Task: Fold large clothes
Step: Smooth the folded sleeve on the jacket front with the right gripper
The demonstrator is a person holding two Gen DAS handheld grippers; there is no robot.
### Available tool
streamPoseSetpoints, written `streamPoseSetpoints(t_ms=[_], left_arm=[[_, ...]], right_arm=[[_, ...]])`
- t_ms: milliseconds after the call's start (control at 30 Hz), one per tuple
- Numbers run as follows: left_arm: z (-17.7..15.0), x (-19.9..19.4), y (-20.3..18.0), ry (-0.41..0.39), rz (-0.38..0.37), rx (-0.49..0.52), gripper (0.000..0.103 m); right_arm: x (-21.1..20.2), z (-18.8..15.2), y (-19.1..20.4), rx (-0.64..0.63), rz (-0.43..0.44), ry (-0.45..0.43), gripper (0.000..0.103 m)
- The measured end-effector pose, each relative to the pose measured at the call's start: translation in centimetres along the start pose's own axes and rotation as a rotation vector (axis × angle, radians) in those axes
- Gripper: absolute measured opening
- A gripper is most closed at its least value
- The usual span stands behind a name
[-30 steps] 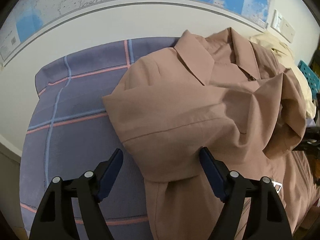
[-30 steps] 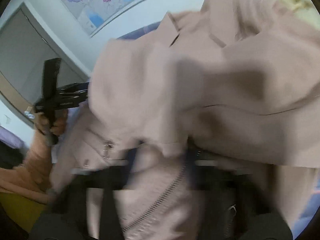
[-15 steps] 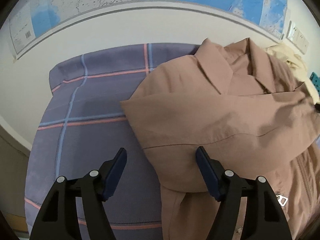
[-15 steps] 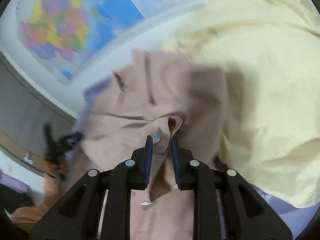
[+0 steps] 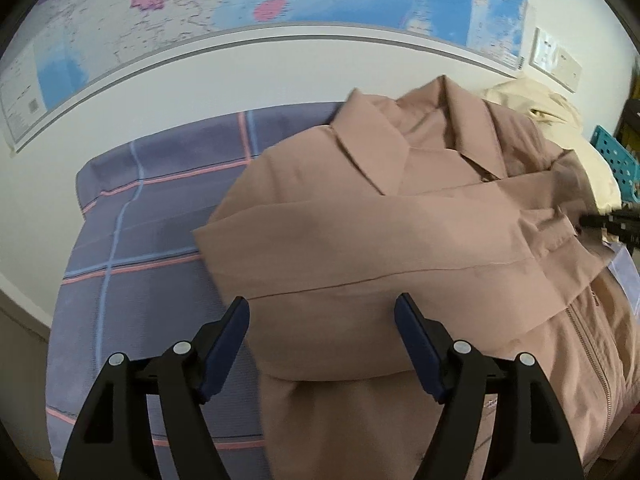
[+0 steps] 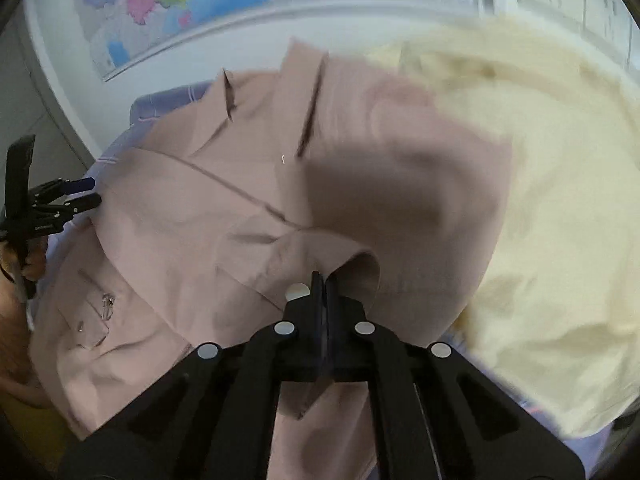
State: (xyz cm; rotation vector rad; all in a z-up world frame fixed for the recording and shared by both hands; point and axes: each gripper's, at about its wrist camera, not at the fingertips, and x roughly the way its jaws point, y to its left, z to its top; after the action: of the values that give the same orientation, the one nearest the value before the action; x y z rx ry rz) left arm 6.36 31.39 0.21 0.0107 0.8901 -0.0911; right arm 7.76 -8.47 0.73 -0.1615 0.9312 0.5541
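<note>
We clench the right tool (image 6: 323, 280) on the jacket (image 5: 400, 240) sleeve cuff (image 6: 352, 268) — laying it across — left tool (image 5: 322, 320) released.

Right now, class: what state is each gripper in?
Left gripper: open, holding nothing.
Right gripper: closed on the jacket sleeve cuff.

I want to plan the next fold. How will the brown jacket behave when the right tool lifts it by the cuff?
The jacket is probably floppy: its sleeve drapes in soft creases. Held by the right tool only at the cuff, the rest would likely sag. The zipper may add slight weight.
</note>
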Motion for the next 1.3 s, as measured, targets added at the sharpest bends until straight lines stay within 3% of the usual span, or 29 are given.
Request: streamPoseSetpoints(t_ms=[133,233,267,333,433,567,733,867,933,1033,1300], left_arm=[[0.3,-0.3,-1.1,-0.034,-0.009,0.026,0.072],[0.5,0.6,-1.5,-0.019,-0.007,0.019,0.072],[0.4,0.9,-1.5,-0.012,-0.003,0.017,0.072],[0.1,2.1,-1.7,0.019,0.034,0.021,0.072],[0.0,2.7,-1.4,0.033,0.023,-0.002,0.073],[0.3,2.3,-1.2,0.025,0.017,-0.014,0.073],[0.1,1.8,-1.4,0.015,0.016,-0.016,0.073],[-0.3,1.6,-1.4,0.013,0.011,-0.028,0.076],[-0.4,1.4,-1.4,0.013,0.013,-0.029,0.077],[-0.8,0.6,-1.1,0.007,0.001,-0.036,0.077],[-2.4,-2.0,-0.1,-0.014,-0.025,-0.073,0.079]], right_arm=[[-4.0,2.5,0.1,-0.020,-0.064,-0.190,0.001],[-4.3,3.2,-1.1,0.007,-0.154,-0.261,0.001],[-3.6,3.1,-1.7,0.017,-0.164,-0.242,0.002],[-0.7,2.7,-2.6,0.040,-0.141,-0.122,0.002],[2.0,1.0,-3.5,0.065,-0.153,-0.025,0.010],[-0.3,-0.1,-3.9,0.138,-0.116,-0.117,0.032],[-3.2,-0.6,-1.0,0.078,-0.035,-0.191,0.033],[-0.2,-0.8,0.9,0.010,-0.014,-0.097,0.030],[2.3,-0.6,0.6,0.014,-0.027,-0.033,0.030],[3.8,-0.7,-0.5,0.057,-0.027,-0.006,0.029],[-0.1,-1.4,0.1,0.073,0.053,-0.072,0.035]])
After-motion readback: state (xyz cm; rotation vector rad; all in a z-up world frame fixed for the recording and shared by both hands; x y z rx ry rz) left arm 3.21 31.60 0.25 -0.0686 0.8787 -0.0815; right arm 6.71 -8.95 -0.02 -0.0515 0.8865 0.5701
